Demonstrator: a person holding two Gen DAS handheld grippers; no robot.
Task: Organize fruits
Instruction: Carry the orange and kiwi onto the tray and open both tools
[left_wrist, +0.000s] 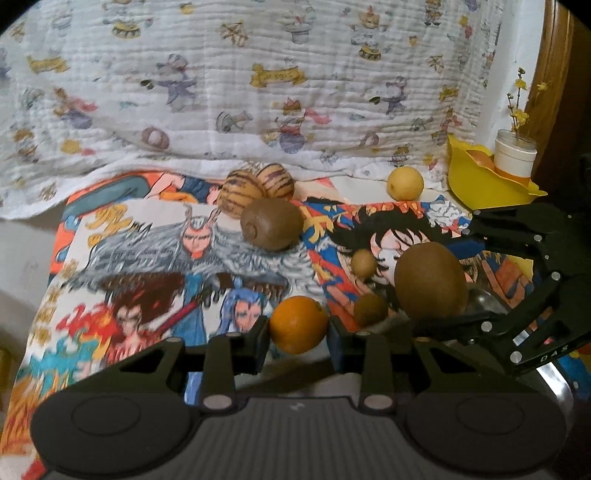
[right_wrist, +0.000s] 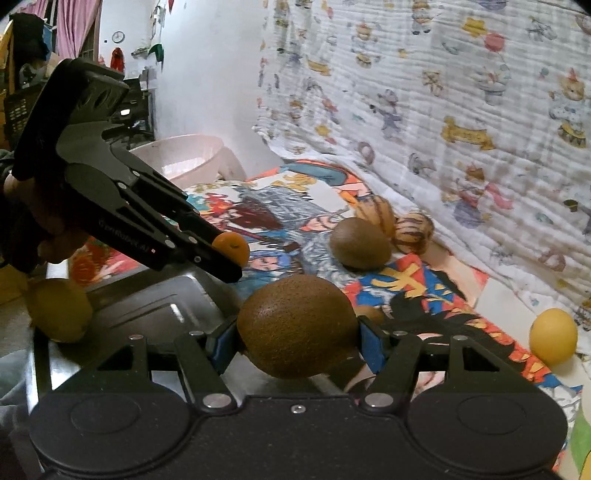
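Two grips | left gripper (left_wrist: 299, 328): orange (left_wrist: 298, 325) | right gripper (right_wrist: 295, 332): kiwi (right_wrist: 295, 325) (both aloft)

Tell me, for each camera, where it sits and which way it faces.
Left wrist: on the left gripper, facing down its fingers at the small orange they clamp and the cartoon cloth; the right gripper enters from the right.
Right wrist: on the right gripper, shut on a kiwi; the left gripper and a hand show.
Shared: both held fruits, the loose kiwi.
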